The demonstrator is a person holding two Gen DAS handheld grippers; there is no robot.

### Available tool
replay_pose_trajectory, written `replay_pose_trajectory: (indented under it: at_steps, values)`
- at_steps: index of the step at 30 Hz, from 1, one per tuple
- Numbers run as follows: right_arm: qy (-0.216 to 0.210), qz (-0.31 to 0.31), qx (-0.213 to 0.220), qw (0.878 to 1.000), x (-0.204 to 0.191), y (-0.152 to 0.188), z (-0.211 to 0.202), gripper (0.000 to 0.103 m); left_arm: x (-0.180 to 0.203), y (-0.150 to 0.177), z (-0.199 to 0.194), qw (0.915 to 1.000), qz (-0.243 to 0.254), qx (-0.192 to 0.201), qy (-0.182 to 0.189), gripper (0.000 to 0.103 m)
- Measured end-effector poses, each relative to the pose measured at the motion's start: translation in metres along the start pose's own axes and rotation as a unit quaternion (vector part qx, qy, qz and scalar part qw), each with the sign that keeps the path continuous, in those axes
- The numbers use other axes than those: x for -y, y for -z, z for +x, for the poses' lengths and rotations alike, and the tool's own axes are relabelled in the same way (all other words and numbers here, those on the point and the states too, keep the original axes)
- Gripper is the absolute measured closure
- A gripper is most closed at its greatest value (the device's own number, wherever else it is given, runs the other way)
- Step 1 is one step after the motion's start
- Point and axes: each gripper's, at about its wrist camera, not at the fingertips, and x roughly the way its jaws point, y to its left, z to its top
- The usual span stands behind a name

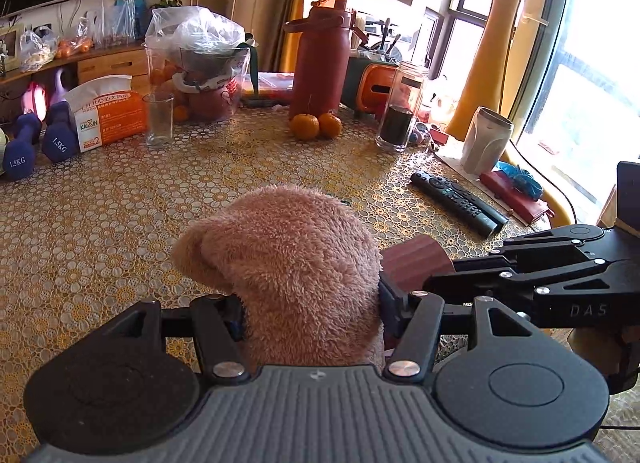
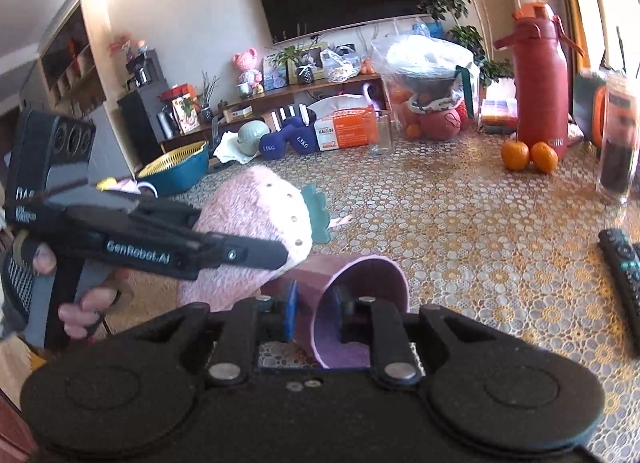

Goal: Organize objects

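My left gripper (image 1: 312, 315) is shut on a fuzzy pink strawberry plush toy (image 1: 288, 263), which fills the middle of the left wrist view. In the right wrist view the plush (image 2: 256, 219) shows white seed dots and green leaves, with the left gripper (image 2: 276, 253) clamped on it. My right gripper (image 2: 316, 303) is shut on the rim of a pink ribbed cup (image 2: 360, 303) lying on its side next to the plush, one finger inside the cup and one outside. The cup (image 1: 416, 263) and right gripper (image 1: 404, 303) also show at the right in the left wrist view.
On the patterned tablecloth (image 1: 120, 223) are two tangerines (image 1: 316, 125), a red thermos (image 1: 320, 59), a glass (image 1: 159, 119), a tissue pack (image 1: 106, 113), blue dumbbells (image 1: 60, 139), a jar (image 1: 400, 107), a grey cup (image 1: 486, 141) and remotes (image 1: 456, 201). A yellow-and-teal bowl (image 2: 176, 167) sits far left.
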Motion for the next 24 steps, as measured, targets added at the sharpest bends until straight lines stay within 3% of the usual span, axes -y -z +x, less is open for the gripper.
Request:
replay_pose_trajectory:
  at_steps: [2,4,10,13,20,24]
  values:
    - [-0.011,0.014,0.003,1.000,0.004,0.000,0.000,0.091,-0.001,0.000,-0.006,1.0000,-0.002,-0.001,-0.002,0.043]
    - [-0.012,-0.013,0.005,1.000,-0.003,0.002,0.001,0.092,0.000,-0.004,-0.011,1.0000,-0.002,0.003,-0.002,0.043]
    - [-0.012,-0.085,0.001,0.996,-0.030,0.005,0.003,0.094,0.027,-0.016,-0.026,0.9982,0.025,0.030,0.045,0.043]
    - [-0.011,-0.102,0.000,0.995,-0.038,0.006,0.005,0.095,0.039,-0.013,-0.023,0.9978,0.050,0.029,0.034,0.043]
    - [-0.011,-0.095,0.000,0.995,-0.035,0.007,0.002,0.095,0.024,-0.009,-0.020,0.9989,0.009,0.023,0.041,0.043]
    - [-0.010,-0.097,0.000,0.995,-0.035,0.007,0.002,0.094,0.014,-0.004,-0.013,0.9998,0.004,0.014,0.016,0.043]
